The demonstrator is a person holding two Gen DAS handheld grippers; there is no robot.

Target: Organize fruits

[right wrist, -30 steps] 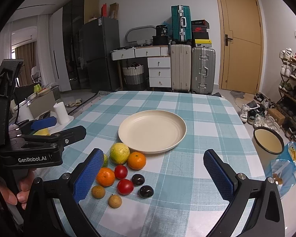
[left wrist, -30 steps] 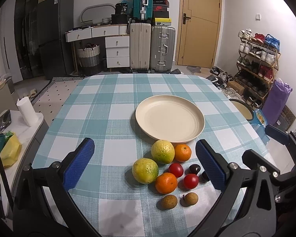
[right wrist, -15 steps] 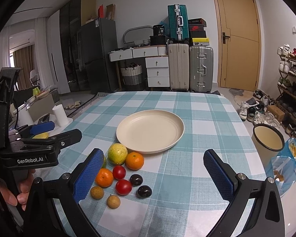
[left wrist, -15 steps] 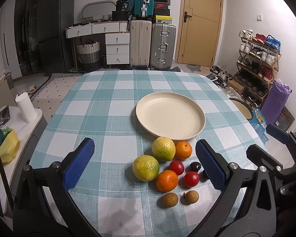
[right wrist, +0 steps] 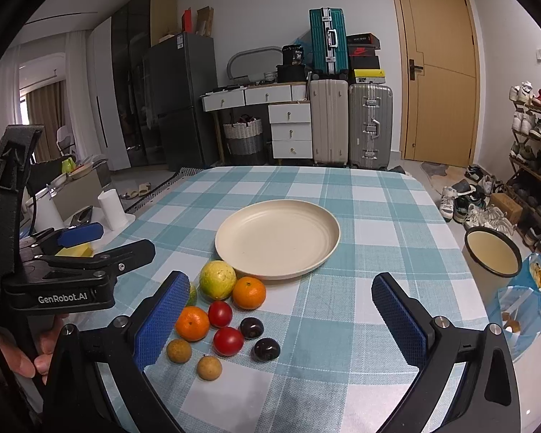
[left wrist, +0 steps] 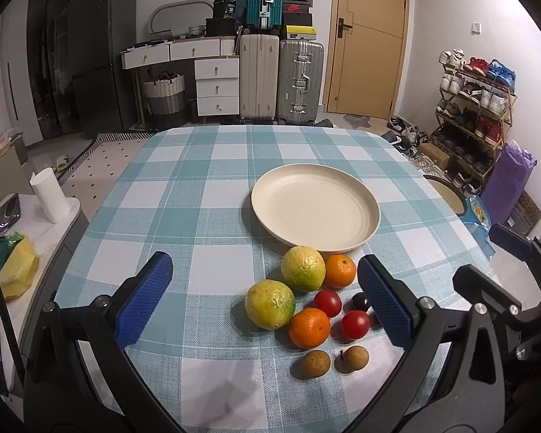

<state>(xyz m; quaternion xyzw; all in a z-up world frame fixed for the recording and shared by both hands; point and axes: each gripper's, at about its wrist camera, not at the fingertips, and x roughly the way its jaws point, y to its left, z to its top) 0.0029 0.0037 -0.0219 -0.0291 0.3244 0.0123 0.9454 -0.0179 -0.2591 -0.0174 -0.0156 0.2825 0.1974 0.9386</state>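
Note:
An empty cream plate (left wrist: 315, 209) (right wrist: 277, 238) sits mid-table on the checked cloth. Just in front of it lies a cluster of fruit: two yellow-green citrus (left wrist: 303, 268) (left wrist: 269, 304), two oranges (left wrist: 339, 271) (left wrist: 309, 327), two red tomatoes (left wrist: 327, 302) (left wrist: 355, 324), two dark plums (right wrist: 251, 327) (right wrist: 267, 349) and two brown longans (left wrist: 314, 363) (left wrist: 351, 359). My left gripper (left wrist: 263, 303) hangs open over the near side of the cluster, holding nothing. My right gripper (right wrist: 279, 321) is open too, above the cloth right of the fruit. The left gripper's body (right wrist: 72, 270) shows in the right wrist view.
The table edge drops off at right beside a round bin (right wrist: 492, 250) and a blue bag (right wrist: 523, 299). A low white side table with a paper roll (left wrist: 50, 195) stands at left. Suitcases, drawers and a shoe rack line the far room.
Both views have shifted slightly; the fruit and plate sit a little higher and nearer in the frames. Both grippers stay open and nothing has been touched.

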